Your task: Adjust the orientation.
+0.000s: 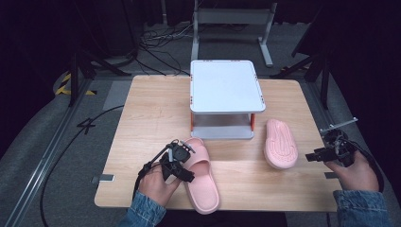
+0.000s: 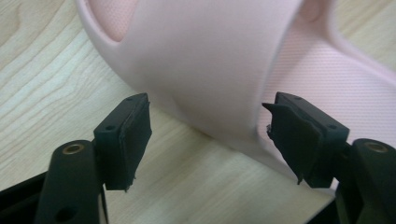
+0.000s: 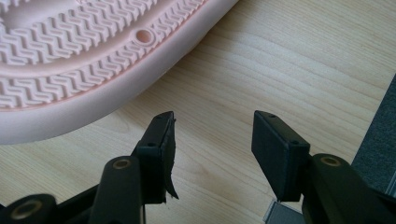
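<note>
I noted the upright slipper [image 1: 203,177] lay lengthwise near the counter's [image 1: 142,123] front edge, toe toward me. My left gripper [image 2: 210,140] had jaws spread wide, holding nothing, flanking its strap. My right gripper [image 3: 212,149] was likewise open and empty; the overturned slipper [image 1: 280,144], sole up, lay beside it, untouched. Farthest stood a white rack [image 1: 226,85].

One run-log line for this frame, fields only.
left gripper: open, jaws astride upright slipper's strap | right gripper: open, beside sole-up slipper | shelf: bare top
</note>
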Demonstrator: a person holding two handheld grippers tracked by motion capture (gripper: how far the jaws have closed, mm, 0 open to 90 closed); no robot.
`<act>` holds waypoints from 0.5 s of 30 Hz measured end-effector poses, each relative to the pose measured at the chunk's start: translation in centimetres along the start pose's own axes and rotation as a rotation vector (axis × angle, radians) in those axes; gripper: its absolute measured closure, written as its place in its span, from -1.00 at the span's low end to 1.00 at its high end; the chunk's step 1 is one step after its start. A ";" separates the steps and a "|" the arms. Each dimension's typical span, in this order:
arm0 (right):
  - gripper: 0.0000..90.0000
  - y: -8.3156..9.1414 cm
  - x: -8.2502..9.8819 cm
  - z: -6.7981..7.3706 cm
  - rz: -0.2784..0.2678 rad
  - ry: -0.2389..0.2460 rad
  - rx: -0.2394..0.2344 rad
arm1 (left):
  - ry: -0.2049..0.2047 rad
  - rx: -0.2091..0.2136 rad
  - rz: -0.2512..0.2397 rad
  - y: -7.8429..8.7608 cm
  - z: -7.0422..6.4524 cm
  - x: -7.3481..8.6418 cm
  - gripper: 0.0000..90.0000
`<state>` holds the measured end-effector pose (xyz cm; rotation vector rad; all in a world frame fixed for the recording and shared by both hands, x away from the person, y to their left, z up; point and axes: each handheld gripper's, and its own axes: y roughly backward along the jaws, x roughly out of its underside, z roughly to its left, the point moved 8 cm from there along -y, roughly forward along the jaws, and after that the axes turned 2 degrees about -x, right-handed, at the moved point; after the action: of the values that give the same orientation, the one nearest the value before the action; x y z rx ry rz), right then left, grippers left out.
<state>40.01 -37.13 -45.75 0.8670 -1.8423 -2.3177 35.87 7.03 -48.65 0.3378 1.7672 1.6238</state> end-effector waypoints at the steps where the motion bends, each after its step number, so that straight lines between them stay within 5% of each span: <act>1: 0.11 -0.1 0.0 -0.1 0.005 -0.006 0.002 | -0.009 0.001 0.000 -0.2 0.0 -0.1 -0.29; 6: 0.11 -0.2 0.2 0.0 0.013 -0.002 0.003 | -0.001 0.015 -0.011 -0.5 0.3 -0.3 -0.05; 11: 0.11 -0.1 0.2 0.0 0.010 -0.001 0.003 | 0.014 0.022 -0.051 0.3 0.9 -0.4 0.42; 15: 0.11 -0.2 0.3 0.1 0.013 -0.003 0.001 | 0.013 -0.003 -0.062 0.5 1.4 -0.5 0.57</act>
<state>39.81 -37.05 -46.05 0.8490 -1.8455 -2.3119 37.02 7.85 -47.91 0.2690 1.7678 1.5877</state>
